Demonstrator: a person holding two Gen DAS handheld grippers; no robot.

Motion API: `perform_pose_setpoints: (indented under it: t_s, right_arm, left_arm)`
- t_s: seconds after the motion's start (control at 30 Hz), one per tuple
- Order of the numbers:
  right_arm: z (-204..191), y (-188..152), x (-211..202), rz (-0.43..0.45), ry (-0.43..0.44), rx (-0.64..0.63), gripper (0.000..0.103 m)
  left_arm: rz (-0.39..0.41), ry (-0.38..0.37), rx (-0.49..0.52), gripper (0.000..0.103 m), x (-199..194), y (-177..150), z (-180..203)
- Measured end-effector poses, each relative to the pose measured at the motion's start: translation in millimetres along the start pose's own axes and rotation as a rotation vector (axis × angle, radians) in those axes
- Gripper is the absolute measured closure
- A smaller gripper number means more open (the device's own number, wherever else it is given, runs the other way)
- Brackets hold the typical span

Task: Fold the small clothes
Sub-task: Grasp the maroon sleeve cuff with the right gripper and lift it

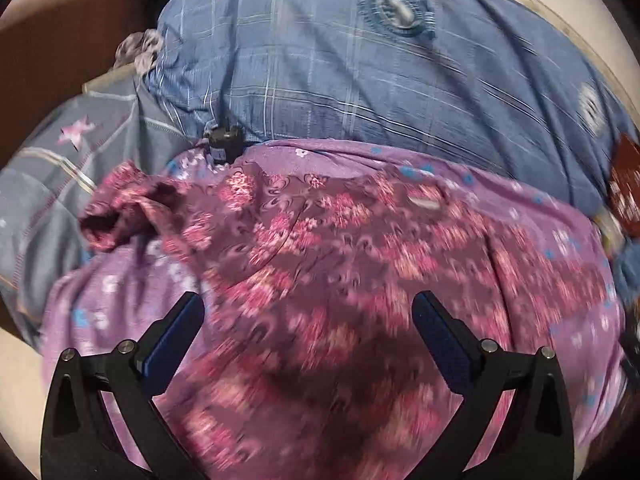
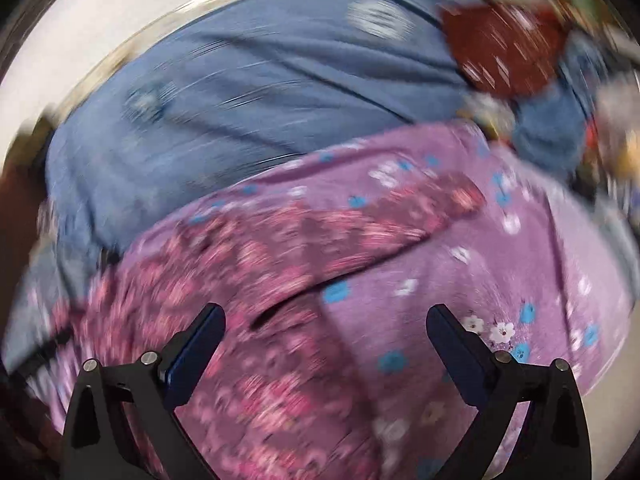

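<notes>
A maroon garment with pink flowers (image 1: 320, 248) lies spread over a lilac cloth with blue and white flowers (image 1: 560, 240). One crumpled sleeve end (image 1: 116, 216) sticks out at its left. My left gripper (image 1: 308, 312) hovers open just above the maroon fabric, holding nothing. In the right wrist view the same maroon garment (image 2: 240, 264) covers the left half, with the lilac cloth (image 2: 500, 264) bare to the right. Over the border between the two hangs my right gripper (image 2: 326, 320), open and holding nothing. The right view is heavily blurred.
Behind the clothes lies a blue checked pillow or quilt (image 1: 360, 72) with a dark cable and plug (image 1: 224, 140) on it. A dark red patterned cloth (image 2: 504, 48) sits at the far right. A brown board (image 1: 52, 48) stands at the left.
</notes>
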State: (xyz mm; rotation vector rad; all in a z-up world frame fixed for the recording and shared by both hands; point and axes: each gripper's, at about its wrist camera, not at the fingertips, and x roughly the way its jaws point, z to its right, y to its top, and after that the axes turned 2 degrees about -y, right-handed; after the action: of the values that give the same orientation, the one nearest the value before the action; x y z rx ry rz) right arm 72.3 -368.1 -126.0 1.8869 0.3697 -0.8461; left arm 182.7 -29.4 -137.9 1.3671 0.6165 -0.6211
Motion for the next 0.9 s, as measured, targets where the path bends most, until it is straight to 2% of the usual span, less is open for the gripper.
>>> perform_pose_setpoints:
  t_s: [0.07, 0.13, 0.2, 0.3, 0.33, 0.4, 0.47, 0.53, 0.57, 0.6, 0.67, 0.73, 0.9]
  right_arm:
    - [41.3, 13.0, 20.8, -0.032, 0.022, 0.141, 0.007]
    - [70.4, 23.2, 37.6, -0.052, 0.086, 0.244, 0.008]
    - [88.6, 32.7, 53.1, -0.058, 0.130, 0.319, 0.008]
    - [107.3, 45.6, 79.0, -0.061, 0.208, 0.424, 0.010]
    - [115.6, 50.8, 92.5, -0.064, 0.243, 0.480, 0.014]
    - [125.5, 54.9, 110.8, -0.079, 0.250, 0.553, 0.021]
    - [135.5, 57.8, 133.9, -0.111, 0.240, 0.627, 0.036]
    - [143.9, 58.0, 152.0, -0.127, 0.224, 0.689, 0.038]
    - [147.2, 58.2, 158.2, -0.117, 0.219, 0.703, 0.040]
    - [149.5, 58.3, 162.9, -0.104, 0.211, 0.710, 0.048]
    - [153.4, 61.6, 172.6, -0.086, 0.188, 0.702, 0.082]
    - [154.2, 64.2, 175.3, -0.077, 0.179, 0.703, 0.088]
    - [129.1, 87.6, 138.2, 0.056, 0.191, 0.609, 0.093]
  left_arm:
    - [0.045, 0.029, -0.019, 0.000, 17.9, 4.8, 8.8]
    - [0.062, 0.038, -0.010, 0.000, 30.3, 9.0, 16.9]
    - [0.081, 0.074, 0.038, 0.000, 44.3, 6.1, 26.9]
    - [0.054, 0.101, 0.099, 0.000, 63.4, 4.1, 32.3]
    - [0.035, 0.109, 0.104, 0.000, 69.4, 5.2, 31.1]
    - [0.030, 0.106, 0.088, 0.000, 73.5, 8.5, 24.6]
    - [0.058, 0.126, 0.088, 0.000, 72.0, 12.0, 19.4]
    - [0.083, 0.150, 0.095, 0.000, 71.1, 16.3, 14.6]
    - [0.095, 0.161, 0.095, 0.000, 72.0, 18.7, 11.7]
    - [0.099, 0.169, 0.096, 0.000, 72.6, 19.9, 9.4]
    - [0.099, 0.186, 0.095, 0.000, 74.5, 23.3, 2.7]
    - [0.103, 0.205, 0.082, 0.000, 74.7, 27.1, -4.9]
    - [0.139, 0.234, 0.006, 0.000, 64.6, 41.0, -35.0]
